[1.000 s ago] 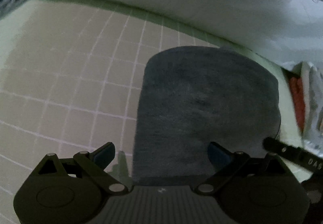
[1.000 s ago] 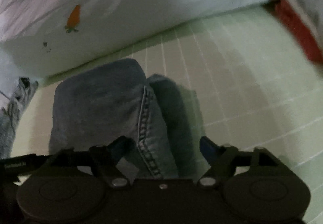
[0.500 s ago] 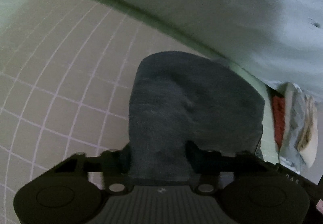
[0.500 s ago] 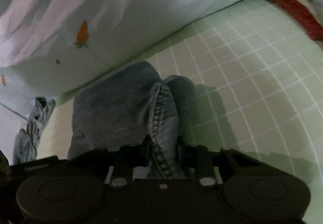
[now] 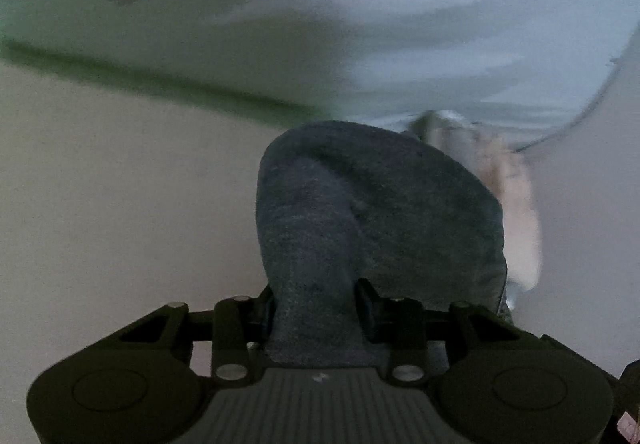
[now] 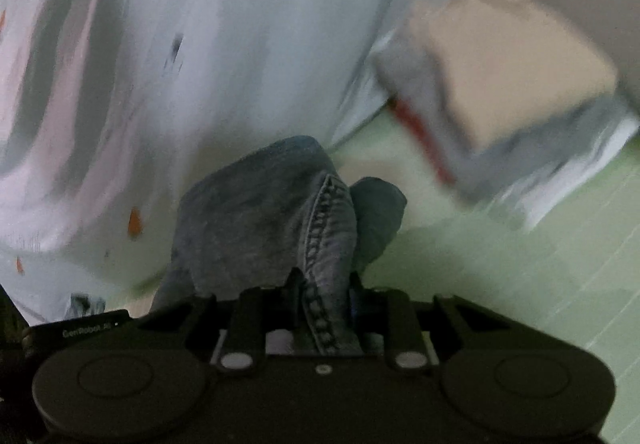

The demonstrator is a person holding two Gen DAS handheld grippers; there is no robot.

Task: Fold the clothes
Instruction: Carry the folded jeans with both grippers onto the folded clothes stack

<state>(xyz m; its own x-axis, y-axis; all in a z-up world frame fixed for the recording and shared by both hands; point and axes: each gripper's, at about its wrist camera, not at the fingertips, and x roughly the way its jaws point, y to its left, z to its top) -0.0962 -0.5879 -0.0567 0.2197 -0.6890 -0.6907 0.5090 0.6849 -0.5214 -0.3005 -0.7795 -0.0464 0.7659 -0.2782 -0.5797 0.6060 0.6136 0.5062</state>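
Lettering "GenRobot.AI" (image 6: 86,331) beside right gripper (image 6: 324,292) clamping jeans (image 6: 260,212).

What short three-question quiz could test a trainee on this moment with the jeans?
1. True or false: both tongs are shut on the folded jeans.
2. Which tongs pinch the stitched seam: A left tongs, B right tongs?
3. Fill in: the pale bedding behind is printed with orange ____.

Key: 1 true; 2 B; 3 carrots.
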